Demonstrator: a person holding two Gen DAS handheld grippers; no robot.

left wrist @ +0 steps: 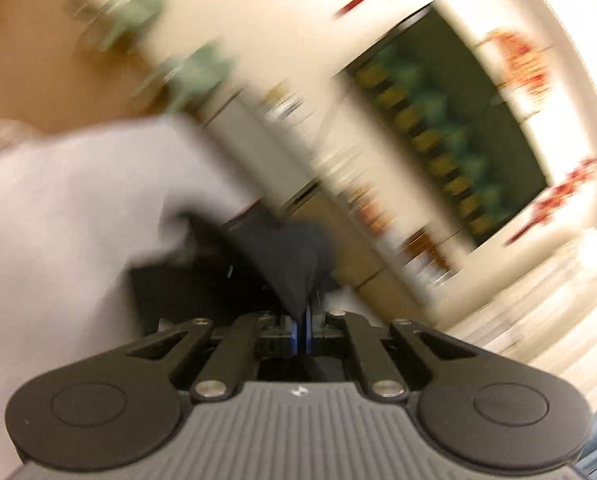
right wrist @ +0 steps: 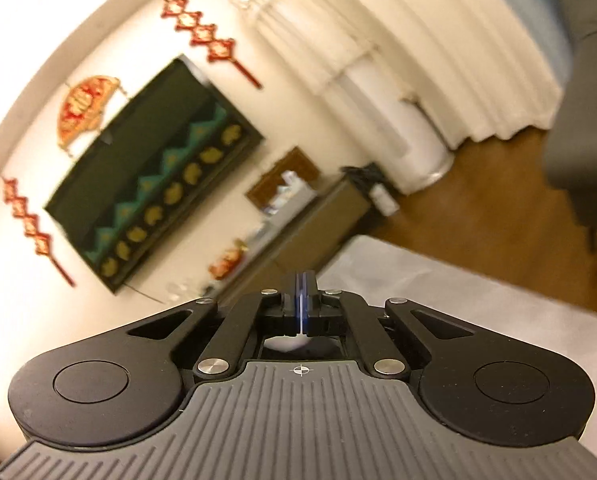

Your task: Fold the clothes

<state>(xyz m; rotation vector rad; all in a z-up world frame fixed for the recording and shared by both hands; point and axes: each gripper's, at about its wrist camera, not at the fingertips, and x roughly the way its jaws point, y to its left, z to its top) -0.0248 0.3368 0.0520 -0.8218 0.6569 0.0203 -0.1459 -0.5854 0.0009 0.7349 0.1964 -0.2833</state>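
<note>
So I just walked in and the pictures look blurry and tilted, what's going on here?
A person is folding clothes with a handheld gripper in each hand. The left gripper is shut on a pinch of dark cloth, lifted in front of it, with a white garment beside it; that view is smeared by motion. The right gripper is shut and holds nothing, pointing across a pale surface toward a wall with a framed picture and red hanging decorations.

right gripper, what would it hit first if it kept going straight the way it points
Probably the low cabinet against the wall. The right gripper is shut and empty, aimed over the grey table edge, with nothing nearer in line. Depth is hard to judge in this fisheye view.
</note>
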